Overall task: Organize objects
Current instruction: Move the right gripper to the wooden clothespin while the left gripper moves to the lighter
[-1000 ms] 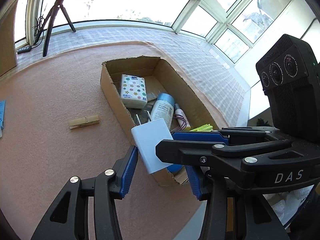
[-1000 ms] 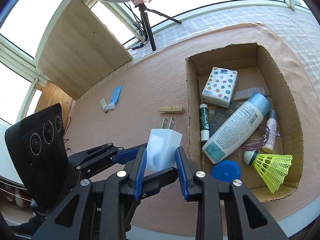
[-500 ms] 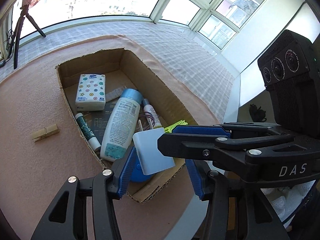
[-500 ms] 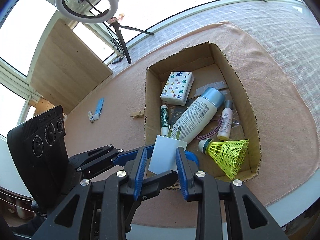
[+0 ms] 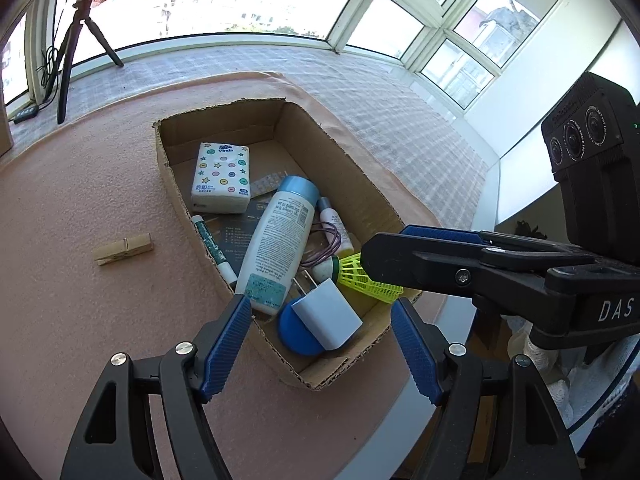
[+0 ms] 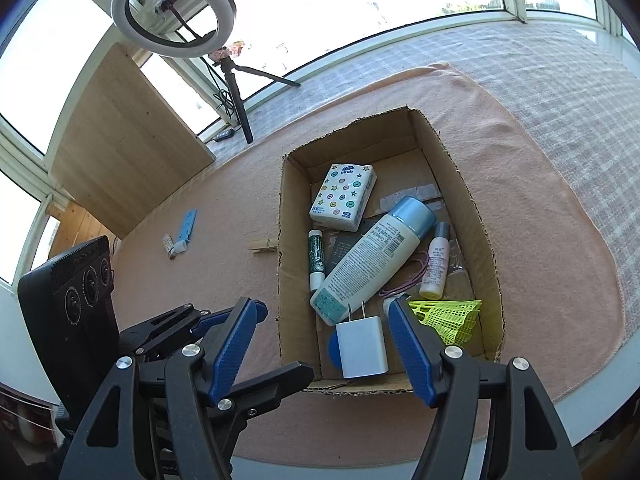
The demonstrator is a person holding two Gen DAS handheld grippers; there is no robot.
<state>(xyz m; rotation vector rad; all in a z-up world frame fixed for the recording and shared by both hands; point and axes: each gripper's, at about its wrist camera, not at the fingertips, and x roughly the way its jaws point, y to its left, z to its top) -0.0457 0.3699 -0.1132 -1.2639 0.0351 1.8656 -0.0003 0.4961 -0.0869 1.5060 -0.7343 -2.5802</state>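
A white charger plug (image 5: 328, 316) (image 6: 362, 346) lies in the near end of the cardboard box (image 5: 172, 184) (image 6: 290, 240), partly on a blue round lid (image 5: 294, 332). My right gripper (image 6: 324, 308) hangs above it; its jaws are opening and the pads stand clear of the plug. Beside it, my left gripper (image 5: 320, 306) is also opening over the same corner, with nothing gripped. The box also holds a tissue pack (image 6: 344, 196), a lotion bottle (image 6: 372, 260), a green tube (image 6: 316, 256), a small bottle (image 6: 436, 264) and a yellow shuttlecock (image 6: 448, 314).
A wooden clothespin (image 5: 124, 248) lies on the pink cloth left of the box. Further left lies a small blue item (image 6: 186, 228). A ring light on a tripod (image 6: 172, 20) and a wooden board (image 6: 120, 140) stand at the back. The table's edge runs close behind the box's near wall.
The right gripper carried the plug from over the cloth to over the box and let it go; it now lies inside. Both grippers' jaws have widened.
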